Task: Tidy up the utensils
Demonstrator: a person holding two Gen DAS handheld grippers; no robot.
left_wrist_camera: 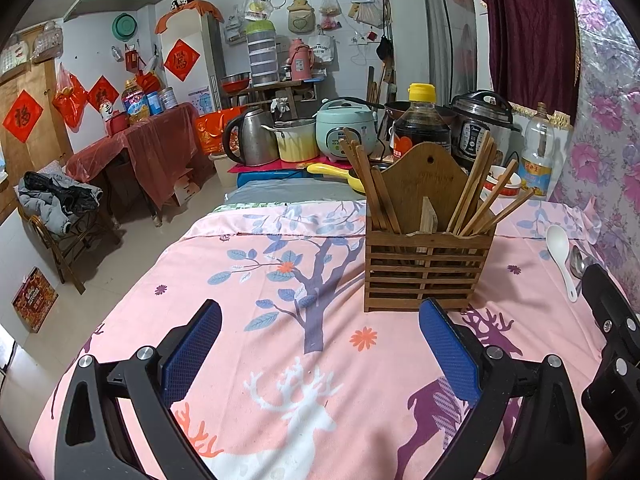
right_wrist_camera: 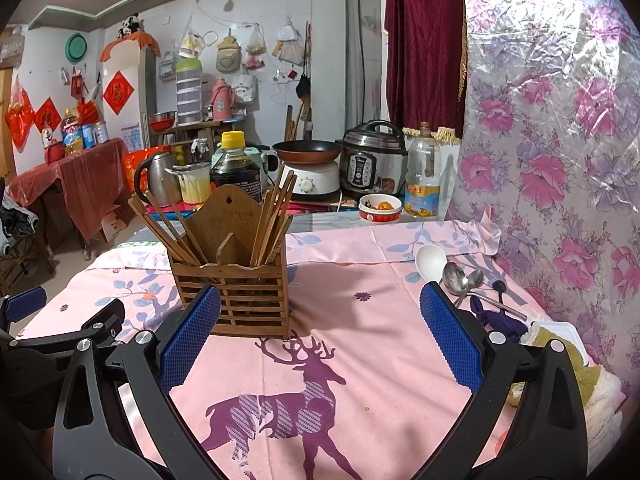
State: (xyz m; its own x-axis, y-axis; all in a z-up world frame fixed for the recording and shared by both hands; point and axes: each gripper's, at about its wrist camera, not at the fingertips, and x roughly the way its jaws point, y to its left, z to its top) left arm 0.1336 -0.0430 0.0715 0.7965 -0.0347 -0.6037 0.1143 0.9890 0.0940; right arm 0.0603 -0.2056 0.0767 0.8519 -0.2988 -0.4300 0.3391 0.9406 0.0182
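Observation:
A slatted wooden utensil holder (left_wrist_camera: pixel 426 268) stands on the pink deer-print tablecloth (left_wrist_camera: pixel 280 320), with several wooden chopsticks (left_wrist_camera: pixel 370 184) in it; it also shows in the right wrist view (right_wrist_camera: pixel 236 292). A white spoon (right_wrist_camera: pixel 430 260) and two metal spoons (right_wrist_camera: pixel 460 280) lie on the cloth to its right, by the floral wall; the white spoon also shows in the left wrist view (left_wrist_camera: pixel 560 252). My left gripper (left_wrist_camera: pixel 320 344) is open and empty, just short of the holder. My right gripper (right_wrist_camera: pixel 320 332) is open and empty, between the holder and the spoons.
Behind the table stand a soy sauce bottle (left_wrist_camera: pixel 420 124), an oil bottle (right_wrist_camera: pixel 424 176), a red-and-white bowl (right_wrist_camera: pixel 380 208), a kettle (left_wrist_camera: pixel 252 136), rice cookers (left_wrist_camera: pixel 346 128) and a pan (right_wrist_camera: pixel 306 150). A yellow-white towel (right_wrist_camera: pixel 576 364) lies at the right edge. The floral plastic-covered wall (right_wrist_camera: pixel 560 160) closes the right side.

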